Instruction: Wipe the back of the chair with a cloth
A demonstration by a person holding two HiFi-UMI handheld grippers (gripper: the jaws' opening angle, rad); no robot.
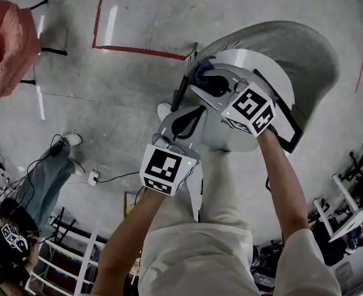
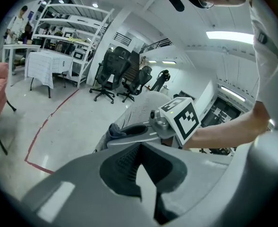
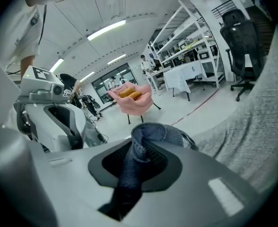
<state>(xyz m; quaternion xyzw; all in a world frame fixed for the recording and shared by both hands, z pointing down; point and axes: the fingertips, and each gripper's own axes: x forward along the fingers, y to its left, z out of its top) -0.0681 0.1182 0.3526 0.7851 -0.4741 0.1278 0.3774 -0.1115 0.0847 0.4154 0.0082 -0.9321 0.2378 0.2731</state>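
The left hand-held gripper was clenched with nothing between its jaws, just beside the right one. The right hand-held gripper was grasping the blue cloth, close to the grey chair back.

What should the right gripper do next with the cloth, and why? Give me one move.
Probably swing the right gripper sideways to press the blue cloth onto the grey chair back. Its jaws are shut on the cloth, and the back lies just beside it, though contact is unclear.
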